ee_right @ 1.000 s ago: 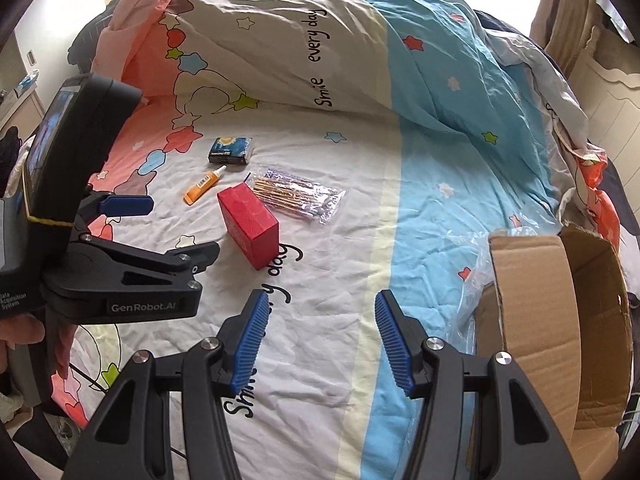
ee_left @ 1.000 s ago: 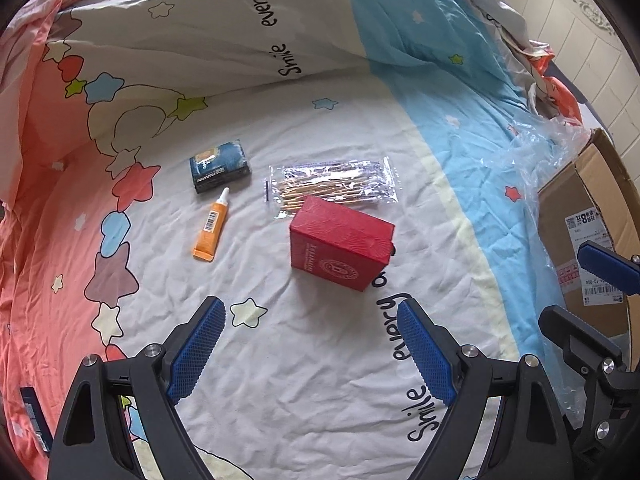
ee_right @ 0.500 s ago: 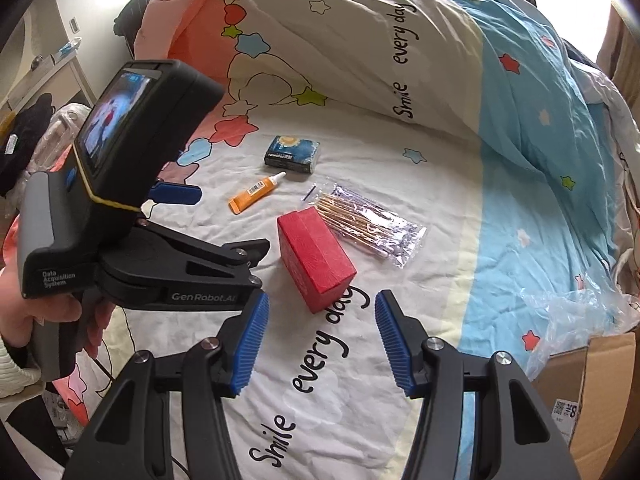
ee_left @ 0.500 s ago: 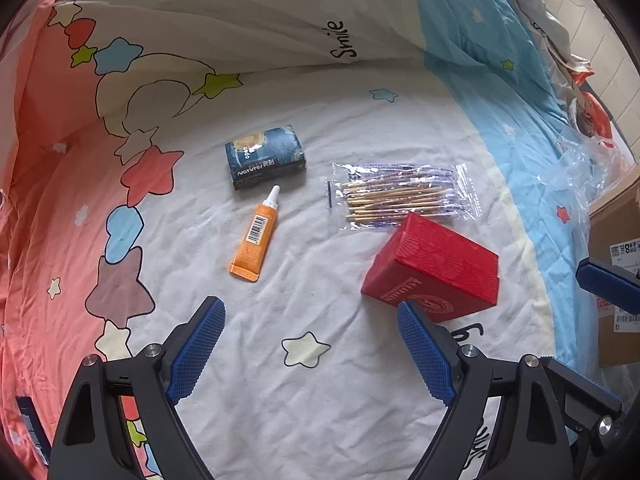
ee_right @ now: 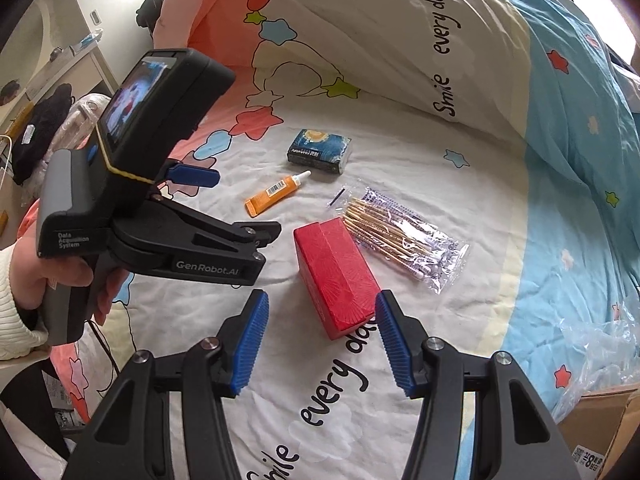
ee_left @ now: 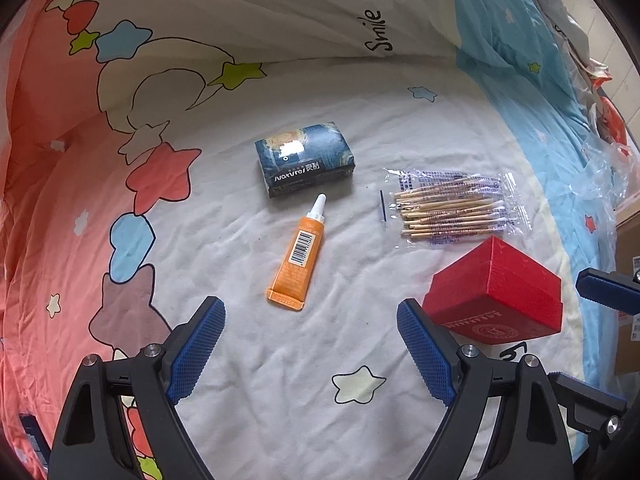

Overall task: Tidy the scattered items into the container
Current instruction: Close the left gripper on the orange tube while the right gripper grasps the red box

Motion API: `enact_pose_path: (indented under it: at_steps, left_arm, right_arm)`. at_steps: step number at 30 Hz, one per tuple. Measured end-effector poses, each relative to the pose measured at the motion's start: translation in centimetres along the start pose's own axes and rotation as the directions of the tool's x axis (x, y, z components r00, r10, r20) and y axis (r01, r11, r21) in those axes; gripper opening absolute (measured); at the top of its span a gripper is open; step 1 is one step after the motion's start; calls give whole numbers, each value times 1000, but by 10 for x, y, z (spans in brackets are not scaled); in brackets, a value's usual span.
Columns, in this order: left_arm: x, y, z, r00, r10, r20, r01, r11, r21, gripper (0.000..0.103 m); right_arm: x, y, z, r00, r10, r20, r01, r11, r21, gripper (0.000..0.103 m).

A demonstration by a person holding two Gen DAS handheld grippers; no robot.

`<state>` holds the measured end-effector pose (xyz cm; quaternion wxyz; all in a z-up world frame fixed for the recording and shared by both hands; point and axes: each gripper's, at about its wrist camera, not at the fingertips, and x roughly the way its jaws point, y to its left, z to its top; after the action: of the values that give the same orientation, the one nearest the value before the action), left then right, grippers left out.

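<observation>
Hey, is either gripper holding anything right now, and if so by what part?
Nothing is held. The left gripper and right gripper both hang open above the bed; the red box lies untouched.

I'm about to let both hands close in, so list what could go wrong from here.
1. The right gripper has open jaws barely wider than the red cardboard box; a fingertip could push it aside on the soft star-printed quilt.
2. The left gripper stands close beside the right one; they could collide.
3. The clear plastic packet of wooden sticks touches the red box and may get dragged along.
</observation>
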<state>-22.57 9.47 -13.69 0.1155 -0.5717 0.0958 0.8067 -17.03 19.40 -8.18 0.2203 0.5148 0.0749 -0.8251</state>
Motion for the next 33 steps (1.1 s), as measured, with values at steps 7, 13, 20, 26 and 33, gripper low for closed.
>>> enact_pose_path:
  at_steps: [7,13,20,26,33]
  left_arm:
    - [15,1,7,1000,0,-7,0,1000,22,90]
    - [23,-2,16,1000,-13,8,13,998,69,90]
    - [34,-6,20,999,-46,4,45,993,105,90]
    - [43,-6,17,998,-59,6,58,994,97,90]
    - [35,23,25,998,-66,18,63,988,139,60]
  right_arm:
    - [13,3,3,1000,-5,-10,5,999,-44,52]
    - [18,1,8,999,-31,-9,30,996,-81,52]
    - [31,-9,7,999,-24,-37,21,998,-60,52]
    - [40,-7,7,998,-28,-60,24,998,-59,52]
    - [44,-1,9,998,-24,-60,20,997,-71,45]
